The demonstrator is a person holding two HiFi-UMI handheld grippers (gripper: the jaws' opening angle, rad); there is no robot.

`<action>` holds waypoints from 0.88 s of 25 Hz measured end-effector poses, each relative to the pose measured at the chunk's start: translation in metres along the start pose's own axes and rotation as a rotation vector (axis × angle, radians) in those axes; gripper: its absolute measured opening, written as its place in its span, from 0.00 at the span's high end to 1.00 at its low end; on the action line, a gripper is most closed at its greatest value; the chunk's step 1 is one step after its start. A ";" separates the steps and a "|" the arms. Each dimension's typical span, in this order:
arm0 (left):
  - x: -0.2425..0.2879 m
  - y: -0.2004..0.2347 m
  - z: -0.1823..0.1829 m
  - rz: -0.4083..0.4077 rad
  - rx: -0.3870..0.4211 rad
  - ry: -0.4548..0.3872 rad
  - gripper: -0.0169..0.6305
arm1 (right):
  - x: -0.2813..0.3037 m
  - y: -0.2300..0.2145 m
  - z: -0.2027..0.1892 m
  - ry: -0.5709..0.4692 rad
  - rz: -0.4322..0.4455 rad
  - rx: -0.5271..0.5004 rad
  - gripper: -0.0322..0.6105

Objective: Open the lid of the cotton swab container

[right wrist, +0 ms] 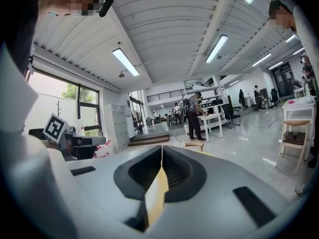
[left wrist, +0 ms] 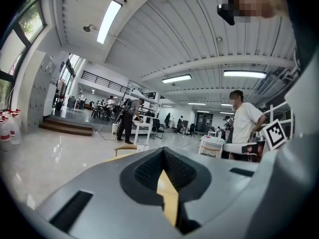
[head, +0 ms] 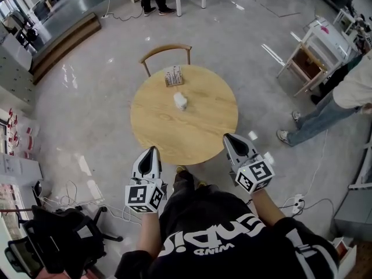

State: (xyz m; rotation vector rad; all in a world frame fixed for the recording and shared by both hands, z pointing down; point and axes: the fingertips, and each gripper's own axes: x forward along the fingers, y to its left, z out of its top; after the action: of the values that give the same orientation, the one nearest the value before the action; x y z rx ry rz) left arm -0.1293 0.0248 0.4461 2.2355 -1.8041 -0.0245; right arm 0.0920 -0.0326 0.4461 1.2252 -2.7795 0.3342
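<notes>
While left gripper (head: 153,150) and right gripper (head: 227,137) are closed, shirt print (head: 224,246) reads WIND

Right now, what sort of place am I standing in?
Probably a large open workshop or lab hall, not a home. A polished grey floor surrounds a lone round wooden table. Further off stand white work tables, and long strip lights hang under a high ribbed ceiling.
</notes>
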 end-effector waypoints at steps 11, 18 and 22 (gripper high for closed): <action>0.070 0.046 0.019 -0.077 0.006 0.022 0.96 | 0.075 -0.012 0.015 -0.012 -0.041 0.001 0.95; 0.108 0.068 0.034 -0.146 0.022 0.037 0.96 | 0.115 -0.014 0.029 -0.045 -0.055 0.002 0.95; 0.117 0.075 0.036 -0.193 0.028 0.050 0.96 | 0.127 -0.009 0.033 -0.062 -0.069 -0.004 0.95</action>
State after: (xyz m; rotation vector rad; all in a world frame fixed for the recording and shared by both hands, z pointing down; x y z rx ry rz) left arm -0.1811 -0.1094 0.4459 2.3995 -1.5666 0.0193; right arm 0.0134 -0.1372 0.4366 1.3500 -2.7797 0.2904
